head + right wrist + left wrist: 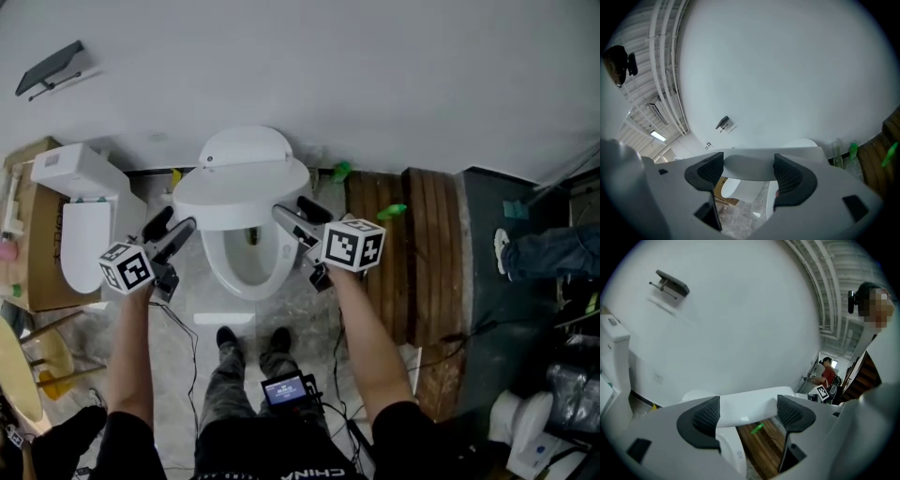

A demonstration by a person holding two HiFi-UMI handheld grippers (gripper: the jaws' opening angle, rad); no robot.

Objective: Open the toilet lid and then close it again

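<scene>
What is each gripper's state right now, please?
Left gripper: open, lid between its fingers.
Right gripper: open, lid between its fingers.

Illumination is bright, even and diffuse in all views; the white wall (375, 66) shows no glare. A ceiling strip light (658, 136) glows up and left of the right gripper (749, 173). The toilet lid (745, 165) between its jaws reads grey, in shade. Both gripper views bow straight lines and darken at the corners. The left gripper (748, 416) body nearest the lens is soft.
</scene>
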